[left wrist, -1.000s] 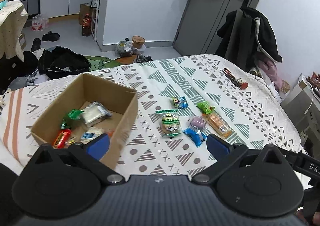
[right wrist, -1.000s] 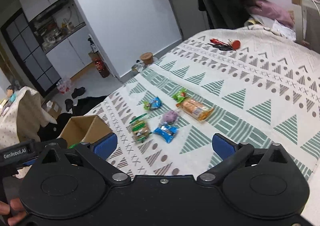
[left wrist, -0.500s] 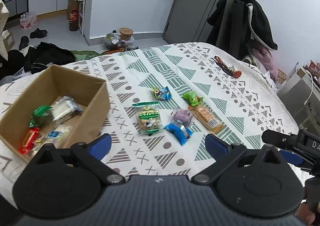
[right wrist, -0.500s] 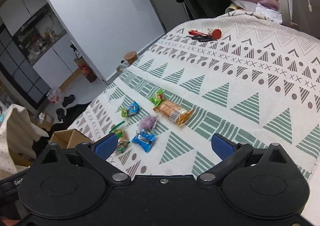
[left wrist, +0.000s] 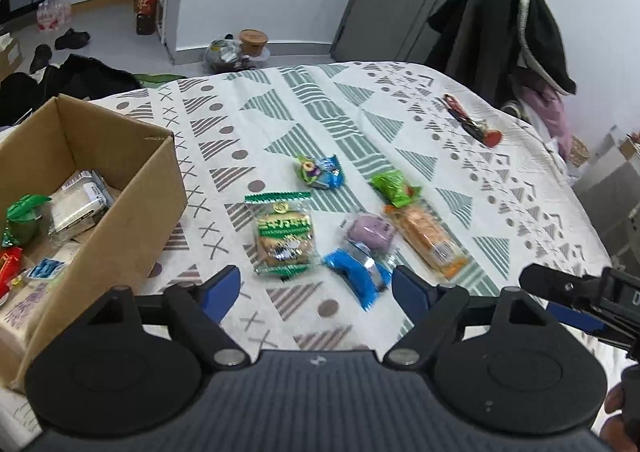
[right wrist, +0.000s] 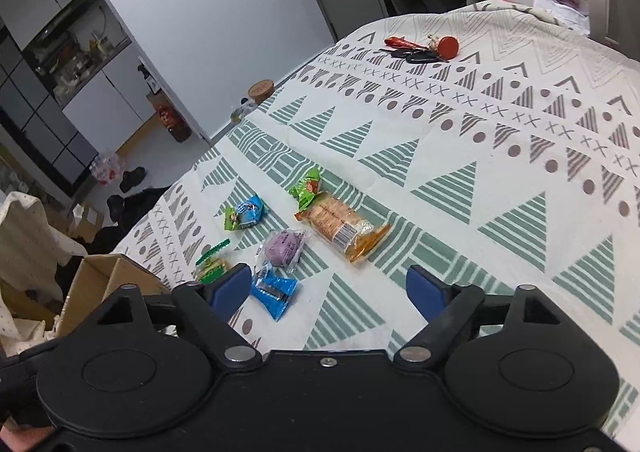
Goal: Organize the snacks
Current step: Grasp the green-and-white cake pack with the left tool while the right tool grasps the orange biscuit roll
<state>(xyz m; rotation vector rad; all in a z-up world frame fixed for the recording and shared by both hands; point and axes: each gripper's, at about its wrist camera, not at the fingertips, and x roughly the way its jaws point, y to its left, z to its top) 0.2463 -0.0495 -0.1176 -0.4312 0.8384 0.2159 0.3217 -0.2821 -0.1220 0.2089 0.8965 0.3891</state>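
Note:
Several wrapped snacks lie on the patterned cloth: a green biscuit pack [left wrist: 283, 237] [right wrist: 211, 265], a blue packet [left wrist: 357, 274] [right wrist: 275, 290], a purple bun [left wrist: 370, 231] [right wrist: 283, 247], an orange cracker pack [left wrist: 430, 238] [right wrist: 340, 228], a small green packet [left wrist: 394, 188] [right wrist: 308, 188] and a blue-green candy [left wrist: 320, 171] [right wrist: 245, 213]. A cardboard box [left wrist: 132, 212] [right wrist: 96, 284] with several snacks inside stands at the left. My left gripper [left wrist: 316, 288] hovers open just short of the biscuit pack and blue packet. My right gripper [right wrist: 329, 286] is open near the blue packet, holding nothing.
Keys with a red tag [left wrist: 476, 124] [right wrist: 424, 50] lie at the far side of the cloth. Coats [left wrist: 504, 36] hang behind the table. Bags, shoes and bottles sit on the floor [left wrist: 80, 52] beyond the far edge.
Both grippers have moved forward and lower toward the snacks, the left shifting right away from the box. Both stayed open.

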